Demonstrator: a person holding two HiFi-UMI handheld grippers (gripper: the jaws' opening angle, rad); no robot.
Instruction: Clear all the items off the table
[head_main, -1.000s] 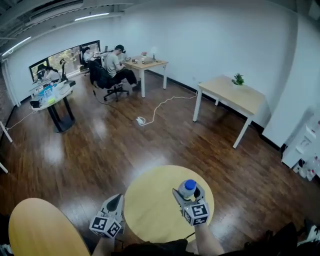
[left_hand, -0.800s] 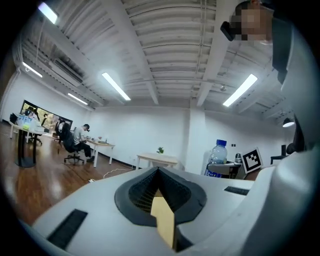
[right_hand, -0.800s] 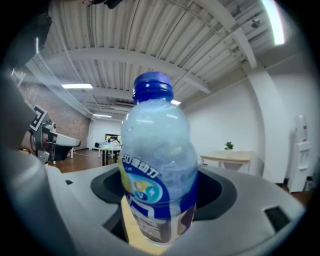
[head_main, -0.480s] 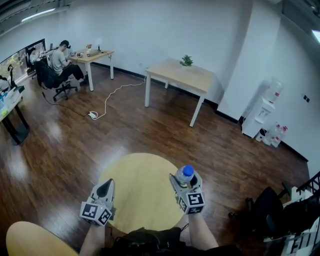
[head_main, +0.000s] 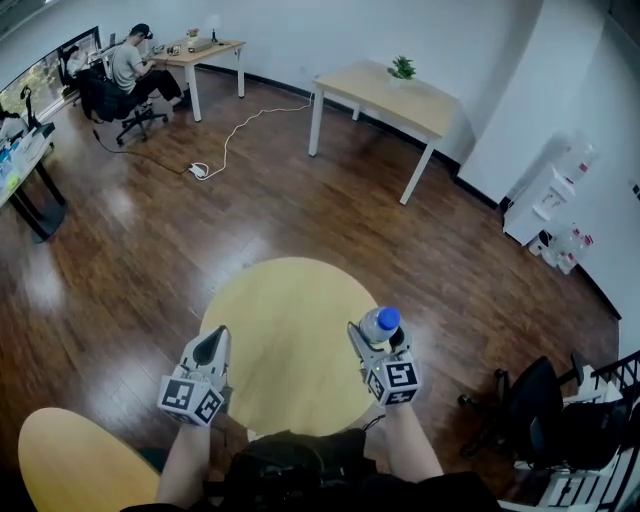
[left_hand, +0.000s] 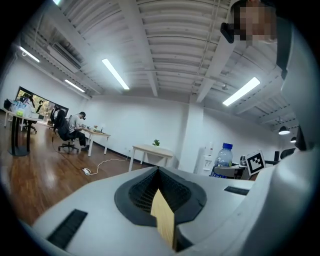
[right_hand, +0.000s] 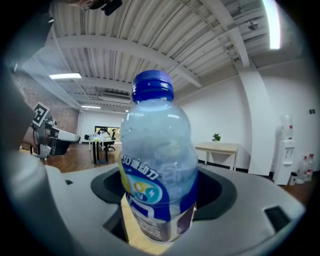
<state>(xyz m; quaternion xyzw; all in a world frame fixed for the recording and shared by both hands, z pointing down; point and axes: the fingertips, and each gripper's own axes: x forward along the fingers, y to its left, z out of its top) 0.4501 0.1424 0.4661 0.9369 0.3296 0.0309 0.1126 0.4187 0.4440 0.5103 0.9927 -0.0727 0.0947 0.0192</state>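
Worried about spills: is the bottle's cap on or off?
On: the blue cap sits atop the bottle, held upright in the right tool.

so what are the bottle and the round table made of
Clear bottle with blue cap: likely thin plastic, see-through and glossy, with a printed label. Round pale-yellow table: looks like wood or laminate, matt; which one is unclear.

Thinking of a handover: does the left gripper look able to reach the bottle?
Probably yes: only bare table lies between the left gripper and the bottle, though its fingers are shut.
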